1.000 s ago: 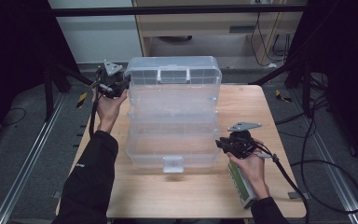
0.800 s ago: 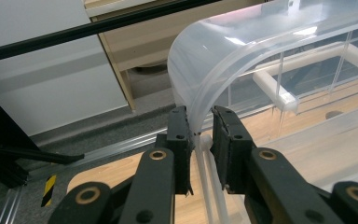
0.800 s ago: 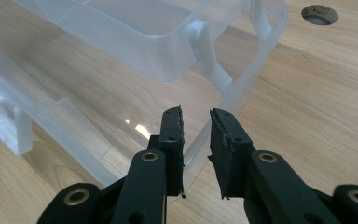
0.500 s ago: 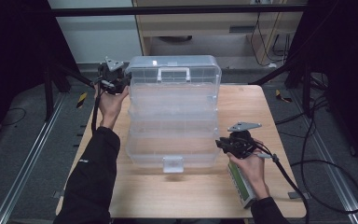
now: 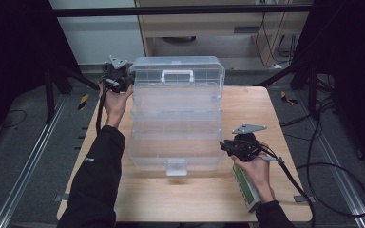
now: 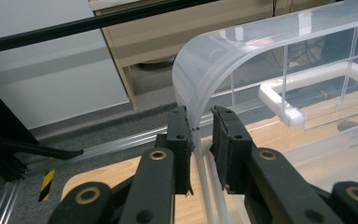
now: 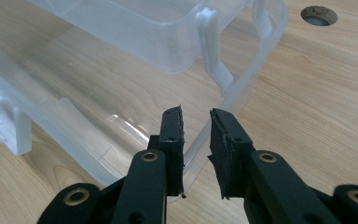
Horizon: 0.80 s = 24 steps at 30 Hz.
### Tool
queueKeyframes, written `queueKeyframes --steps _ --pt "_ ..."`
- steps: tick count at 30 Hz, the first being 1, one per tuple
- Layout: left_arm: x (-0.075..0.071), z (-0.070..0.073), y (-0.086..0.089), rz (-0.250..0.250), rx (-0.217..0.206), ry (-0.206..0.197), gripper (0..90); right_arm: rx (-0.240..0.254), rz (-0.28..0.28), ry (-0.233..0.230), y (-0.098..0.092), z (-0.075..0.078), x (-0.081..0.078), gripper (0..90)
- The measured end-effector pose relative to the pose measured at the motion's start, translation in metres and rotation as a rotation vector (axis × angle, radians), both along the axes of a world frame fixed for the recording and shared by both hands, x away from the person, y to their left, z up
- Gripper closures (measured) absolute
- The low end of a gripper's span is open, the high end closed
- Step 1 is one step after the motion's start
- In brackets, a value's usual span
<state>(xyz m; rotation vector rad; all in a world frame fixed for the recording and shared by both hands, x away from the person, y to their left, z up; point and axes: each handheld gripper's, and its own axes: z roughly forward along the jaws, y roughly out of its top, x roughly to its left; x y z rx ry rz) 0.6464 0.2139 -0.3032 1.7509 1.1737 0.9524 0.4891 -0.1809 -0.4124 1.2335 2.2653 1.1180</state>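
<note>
At the bottom of the high view, the right hand-held gripper (image 5: 229, 147) sits at the lower right of the frame, on the near right corner of a clear plastic organizer box (image 5: 176, 118); in the right gripper view the rim of the box's lower half (image 7: 242, 88) runs between the two black jaws, which stand close on either side of it; the right-hand pad has a gap to the plastic, so whether they actually pinch the rim I cannot tell. Just beside that hand, toward the lower right edge of the tabletop (image 5: 275, 114), lies a green-and-white packet (image 5: 245, 186), partly under the wrist.

The box fills the middle of the frame, lying open on the wooden tabletop; its near half rests flat, with a white latch (image 5: 176, 166) at the front edge; its far half, the lid, stands raised at the back with a white carry handle (image 5: 177, 75) on top.

Farthest off, at the upper left of the frame, the left hand-held gripper (image 5: 123, 81) is up at the lid's corner; in the left gripper view the curved edge of the lid (image 6: 200, 84) passes between its jaws, the left-hand pad touching the plastic and the other a little apart, so a firm clamp is not certain.

The box looks light and empty, but thin-walled, smooth and a bit springy; it will likely flex and slip under narrow pads; the thickened rims and corners seem the best places to hold, with the lid and base steadied together so the hinge does not twist.
</note>
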Motion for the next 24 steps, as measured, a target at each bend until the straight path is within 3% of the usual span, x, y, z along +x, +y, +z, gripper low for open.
queueKeyframes --steps 24 --pt "0.018 -0.002 -0.006 0.033 0.034 0.026 75.4 -0.001 0.000 -0.003 0.000 0.000 0.000 75.0"
